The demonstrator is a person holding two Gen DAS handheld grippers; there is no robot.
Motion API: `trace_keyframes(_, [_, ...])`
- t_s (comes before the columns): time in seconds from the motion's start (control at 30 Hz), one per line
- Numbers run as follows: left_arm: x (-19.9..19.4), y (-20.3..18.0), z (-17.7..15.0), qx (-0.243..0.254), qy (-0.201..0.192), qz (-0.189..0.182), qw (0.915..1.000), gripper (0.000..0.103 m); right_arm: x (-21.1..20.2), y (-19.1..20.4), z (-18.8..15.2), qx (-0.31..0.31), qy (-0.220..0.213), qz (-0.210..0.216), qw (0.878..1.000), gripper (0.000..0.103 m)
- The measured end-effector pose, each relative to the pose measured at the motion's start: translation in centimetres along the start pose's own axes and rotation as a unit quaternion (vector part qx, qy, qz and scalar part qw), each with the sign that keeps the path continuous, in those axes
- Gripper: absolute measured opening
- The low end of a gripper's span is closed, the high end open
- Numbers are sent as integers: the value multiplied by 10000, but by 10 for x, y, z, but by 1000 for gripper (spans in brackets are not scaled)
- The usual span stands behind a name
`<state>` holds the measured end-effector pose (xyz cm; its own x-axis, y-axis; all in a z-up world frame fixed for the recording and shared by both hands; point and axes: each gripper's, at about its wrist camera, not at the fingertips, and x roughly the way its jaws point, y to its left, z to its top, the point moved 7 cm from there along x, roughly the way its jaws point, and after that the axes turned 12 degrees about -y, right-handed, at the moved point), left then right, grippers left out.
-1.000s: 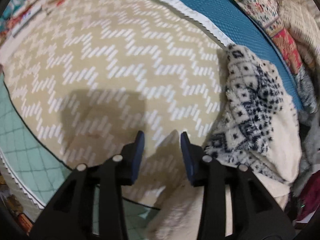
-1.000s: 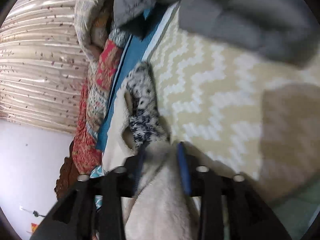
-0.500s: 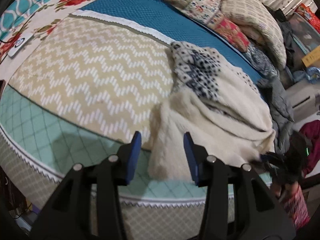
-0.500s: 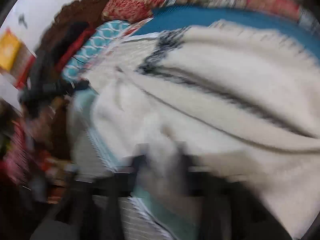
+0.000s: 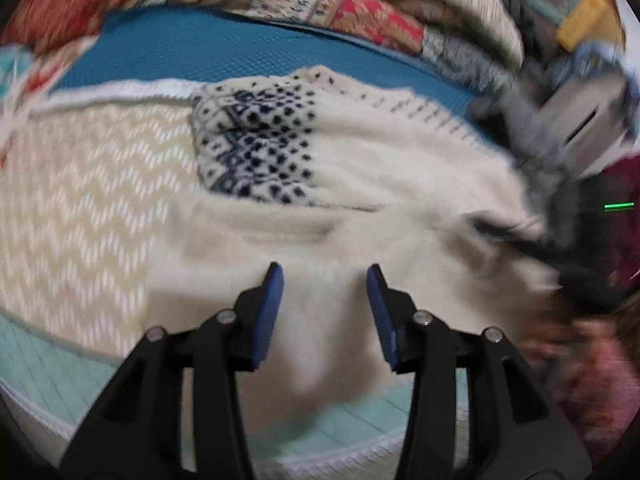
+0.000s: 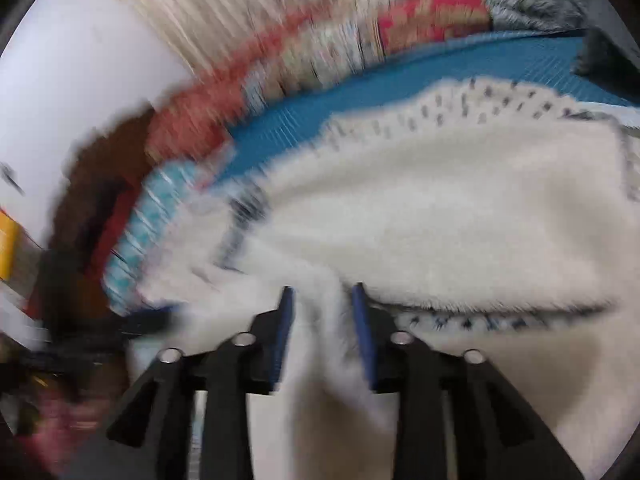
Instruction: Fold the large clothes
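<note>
My right tongs (image 6: pixel 322 300) clamp fluffy cream navy-patterned sweater (image 5: pixel 360 168) | left tongs (image 5: pixel 322 280) gape empty above it | sweater now dragged flatter, ready for folding

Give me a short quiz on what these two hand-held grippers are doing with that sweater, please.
1. True or false: the left hand-held gripper is clamped on the sweater.
2. Which hand-held gripper has cloth between its fingers: A left, B right?
3. Fill in: the sweater's dark pattern lies next to the ____-patterned tan cover.

Key: 1 false, it is open above the cloth. 2 B. 3 zigzag.
</note>
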<state>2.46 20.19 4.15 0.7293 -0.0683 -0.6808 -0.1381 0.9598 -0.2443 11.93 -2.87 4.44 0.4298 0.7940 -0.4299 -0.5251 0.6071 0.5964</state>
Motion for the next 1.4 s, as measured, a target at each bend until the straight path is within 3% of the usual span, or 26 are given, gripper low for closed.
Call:
trace_keyframes(0.03, [21, 13, -2, 340, 76, 530, 9980, 42, -16, 1, 2, 83, -148, 140, 9998, 52])
trace_keyframes(0.07, [40, 29, -7, 429, 279, 831, 9952, 42, -31, -5, 1, 98, -200, 192, 9996, 54])
trace_keyframes(0.1, [53, 43, -10, 366, 456, 884, 9944, 42, -43, -19, -7, 6, -105, 3, 9999, 54])
trace_keyframes(0.13, [58, 53, -9, 153, 433, 648, 9968, 41, -47, -53, -23, -317, 265, -770, 9962, 54])
trace_keyframes(0.17, [56, 54, -4, 49, 367, 481, 9982, 41, -47, -82, -37, -573, 610, -1395, 9867, 41])
trace_keyframes(0.2, [52, 53, 1, 6, 373, 389, 9986, 41, -57, -98, -43, -493, 503, -1218, 9900, 38])
trace_keyframes(0.27, [37, 52, 12, 168, 249, 539, 9981, 41, -84, -111, -32, 528, 58, -1027, 9933, 37])
trace_keyframes(0.37, [-5, 58, 23, 262, -91, 685, 9973, 43, -119, -102, -20, 699, -434, -1098, 9905, 41])
trace_keyframes(0.4, [-18, 65, 20, 161, -109, 687, 9974, 47, -130, -98, -19, 706, -516, -1068, 9904, 43])
trace_keyframes(0.47, [-41, 82, 6, -155, -103, 665, 9976, 68, -148, -94, -27, 831, -534, -1041, 9896, 48])
trace_keyframes(0.57, [-60, 108, -33, -1080, 156, 355, 9934, 69, -168, -97, -50, 1367, -548, -895, 9850, 58])
trace_keyframes(0.63, [-65, 120, -60, -1836, 347, 52, 9824, 72, -168, -100, -71, 1797, -479, -929, 9781, 61])
trace_keyframes(0.73, [-63, 116, -81, -2381, 387, -346, 9699, 72, -169, -109, -88, 2138, -310, -978, 9715, 61])
trace_keyframes(0.83, [-45, 102, -88, -2771, 516, -821, 9559, 70, -167, -108, -83, 2083, -234, -898, 9737, 61])
trace_keyframes(0.87, [-38, 99, -90, -2728, 577, -719, 9577, 42, -158, -107, -80, 2009, -135, -984, 9746, 44])
trace_keyframes(0.9, [-34, 97, -90, -2662, 656, -604, 9598, 23, -153, -106, -78, 1960, -66, -1064, 9748, 21])
trace_keyframes(0.93, [-32, 98, -90, -2743, 715, -606, 9571, 17, -150, -105, -74, 1949, -30, -1037, 9753, 11])
trace_keyframes(0.97, [-37, 101, -87, -2856, 654, -645, 9539, 15, -155, -101, -62, 1874, -195, -1066, 9763, 11])
trace_keyframes(1.03, [-57, 106, -73, -2711, 434, -687, 9591, 14, -179, -96, -46, 1329, -435, -1386, 9804, 11])
trace_keyframes(1.13, [-69, 95, -70, -2340, 621, -753, 9673, 15, -196, -96, -43, 1211, -544, -1513, 9795, 11])
trace_keyframes(1.2, [-60, 86, -80, -1791, 869, -345, 9794, 15, -191, -107, -60, 1266, -264, -1689, 9771, 11])
trace_keyframes(1.23, [-49, 87, -89, -1627, 1013, -135, 9814, 17, -184, -114, -72, 1387, -107, -1761, 9745, 11])
trace_keyframes(1.27, [-38, 90, -96, -1615, 1151, -22, 9801, 24, -175, -126, -89, 1585, 90, -1876, 9693, 10])
trace_keyframes(1.3, [-29, 94, -103, -1701, 1264, 35, 9773, 24, -172, -137, -102, 1697, 170, -2021, 9644, 6])
trace_keyframes(1.4, [-38, 98, -98, -2019, 1085, -112, 9733, 33, -182, -142, -107, 1861, -83, -1881, 9643, 5])
